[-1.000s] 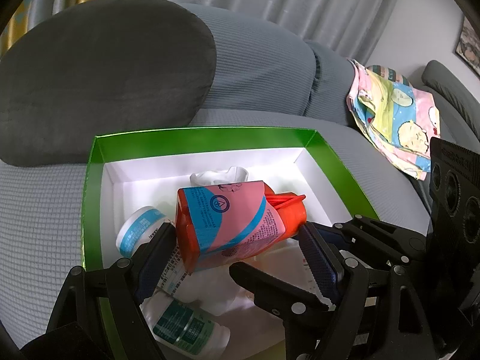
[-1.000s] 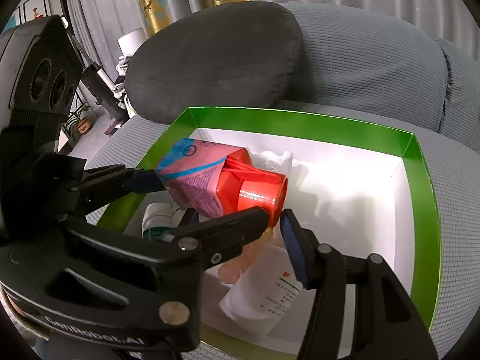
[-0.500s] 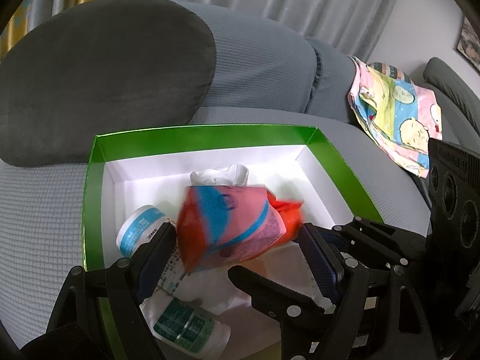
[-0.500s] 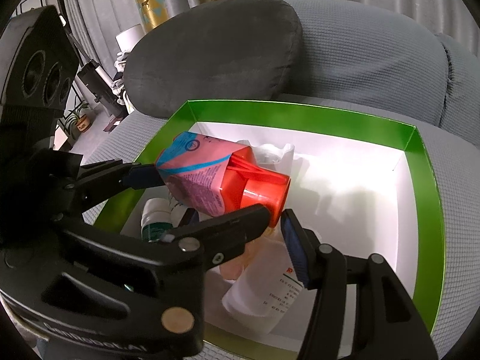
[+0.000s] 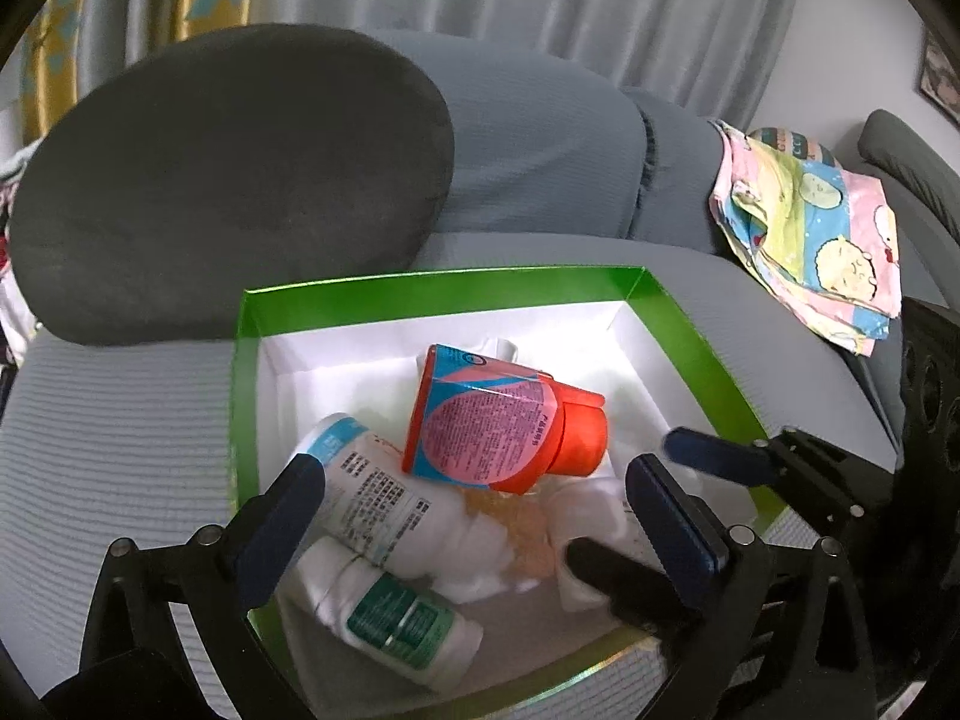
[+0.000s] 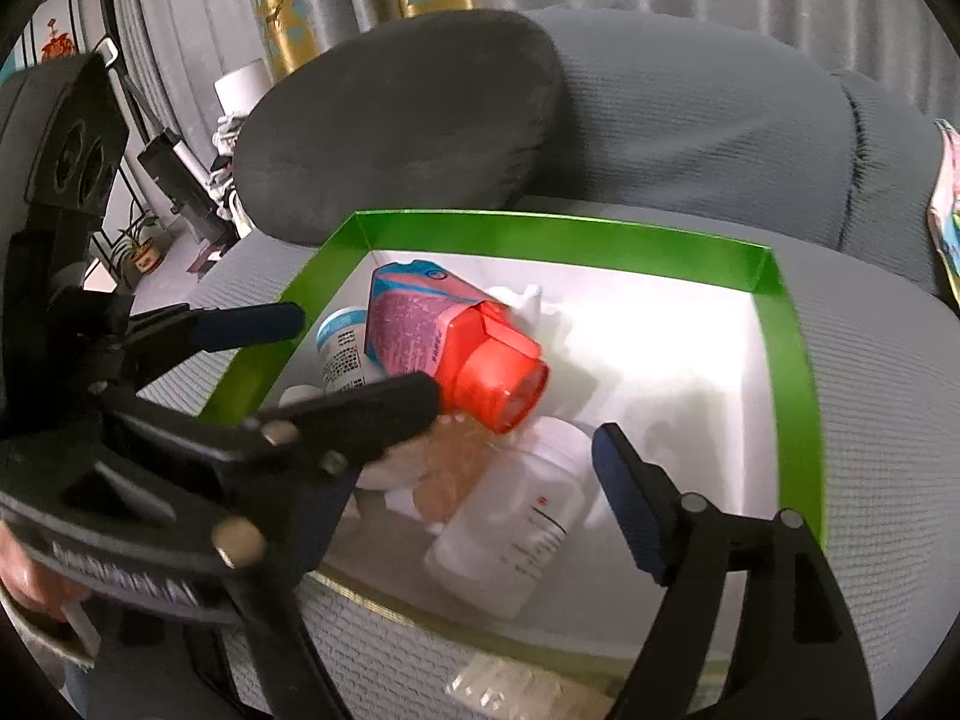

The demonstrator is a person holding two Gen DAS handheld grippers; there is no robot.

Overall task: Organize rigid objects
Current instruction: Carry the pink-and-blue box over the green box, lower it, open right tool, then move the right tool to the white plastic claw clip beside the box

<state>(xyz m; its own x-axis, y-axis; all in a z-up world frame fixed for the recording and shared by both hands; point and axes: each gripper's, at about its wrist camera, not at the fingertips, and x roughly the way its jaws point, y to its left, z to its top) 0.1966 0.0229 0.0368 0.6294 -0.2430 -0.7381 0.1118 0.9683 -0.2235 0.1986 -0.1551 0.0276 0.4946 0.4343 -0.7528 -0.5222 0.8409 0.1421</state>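
Now both my left gripper (image 5: 474, 492) and right gripper (image 6: 516, 420) are opening, pads clear of the orange-capped bottle (image 5: 498, 420) lying in the green box (image 5: 444, 285).

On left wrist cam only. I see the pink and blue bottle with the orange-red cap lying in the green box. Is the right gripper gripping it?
Observer: No. In the right wrist view the right gripper has its jaws opening, and no pad presses on the pink and blue bottle with the orange-red cap.
Operator: What's under those jaws?
Observer: A translucent white plastic bottle with a small red mark on its label, on its side by the near wall of the green cardboard box.
Operator: Anything outside the box?
Observer: A clear plastic packet on the grey sofa seat, just in front of that near wall.
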